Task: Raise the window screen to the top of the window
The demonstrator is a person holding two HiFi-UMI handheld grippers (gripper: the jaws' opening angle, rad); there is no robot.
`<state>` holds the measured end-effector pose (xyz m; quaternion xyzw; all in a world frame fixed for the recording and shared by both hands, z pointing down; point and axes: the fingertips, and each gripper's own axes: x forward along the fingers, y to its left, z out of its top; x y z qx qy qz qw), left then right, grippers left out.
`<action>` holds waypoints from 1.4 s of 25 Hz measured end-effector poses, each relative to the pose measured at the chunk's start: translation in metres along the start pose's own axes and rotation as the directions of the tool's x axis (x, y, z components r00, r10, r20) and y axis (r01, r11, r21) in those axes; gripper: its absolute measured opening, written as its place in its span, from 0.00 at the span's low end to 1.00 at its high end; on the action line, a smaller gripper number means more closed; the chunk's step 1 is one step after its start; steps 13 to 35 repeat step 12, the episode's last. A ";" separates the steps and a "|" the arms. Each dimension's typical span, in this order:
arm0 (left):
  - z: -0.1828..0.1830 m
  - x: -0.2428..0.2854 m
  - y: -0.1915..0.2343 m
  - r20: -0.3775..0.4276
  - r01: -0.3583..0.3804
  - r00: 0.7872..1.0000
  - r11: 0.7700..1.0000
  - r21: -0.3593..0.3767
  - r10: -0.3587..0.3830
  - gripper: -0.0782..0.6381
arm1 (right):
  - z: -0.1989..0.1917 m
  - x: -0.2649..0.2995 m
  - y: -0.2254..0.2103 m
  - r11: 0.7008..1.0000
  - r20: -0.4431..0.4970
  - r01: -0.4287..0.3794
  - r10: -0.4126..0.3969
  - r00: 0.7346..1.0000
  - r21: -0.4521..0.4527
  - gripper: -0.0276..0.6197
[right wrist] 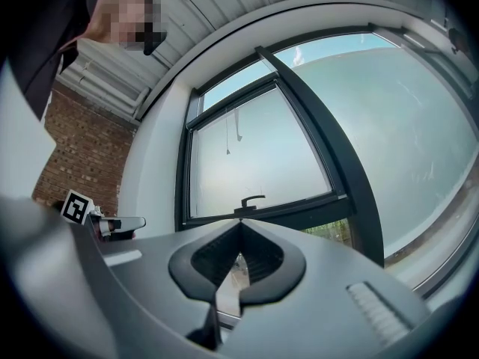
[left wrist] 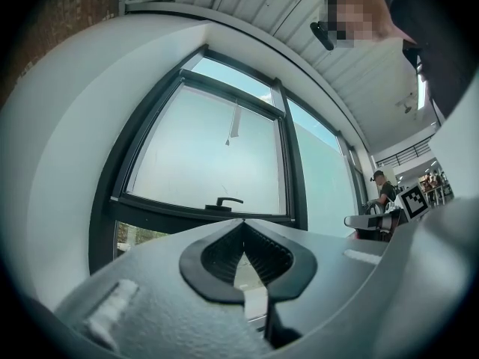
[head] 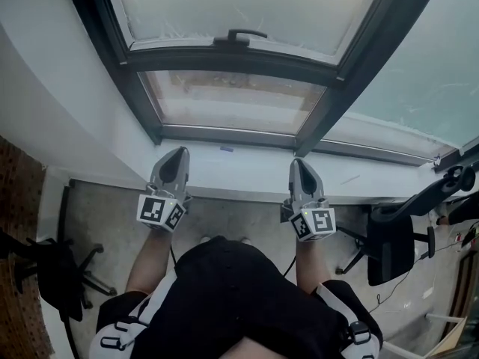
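Grey speckled concrete floor (head: pixel 247 219) runs along the bottom of the head view, 2 black office chairs on it: one (head: pixel 52 271) at left, partly cut by the picture edge, one (head: pixel 393 241) at right. Person's dark clothing (head: pixel 224 290) fills the near edge. Left gripper (head: pixel 174 155) and right gripper (head: pixel 299 164) are grey moulded plastic, 1 black-and-white marker cube (head: pixel 160 211) each. They are held side by side, well apart, both aimed at the window, tips near the smooth white sill (head: pixel 247 167). Gripper views: both sets of jaws pressed together at the tips, ribbed black pads (left wrist: pixel 266 259) with nothing between them. Beyond the sill is a dark metal frame (head: pixel 150 118). Window screen (head: pixel 247 2) is a frosted translucent panel. Its dark bottom bar carries 1 black handle (head: pixel 241 34) and sits low in the opening, clear of both grippers. Below the bar, 1 strip of clear pane (head: pixel 232 99) shows blurred outdoors, detail not readable. Screen's top edge is cut off in the head view. Rough red brick wall (head: pixel 19 223) sits at far left. One thin cord (left wrist: pixel 234 122) hangs at the screen, hard to make out.
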<state>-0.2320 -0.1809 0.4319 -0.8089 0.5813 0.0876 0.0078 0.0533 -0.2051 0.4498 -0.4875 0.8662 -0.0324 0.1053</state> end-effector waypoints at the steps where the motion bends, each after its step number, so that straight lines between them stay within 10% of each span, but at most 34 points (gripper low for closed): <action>1: -0.001 -0.001 0.002 -0.001 0.003 1.000 1.000 -0.003 -0.003 0.12 | -0.001 0.001 0.003 1.000 -0.001 0.000 0.000 1.000 -0.002 0.05; 35: 0.000 0.000 0.008 0.000 0.038 0.999 0.999 -0.017 -0.038 0.11 | 0.010 -0.001 0.013 1.000 0.018 0.012 -0.012 1.000 -0.015 0.05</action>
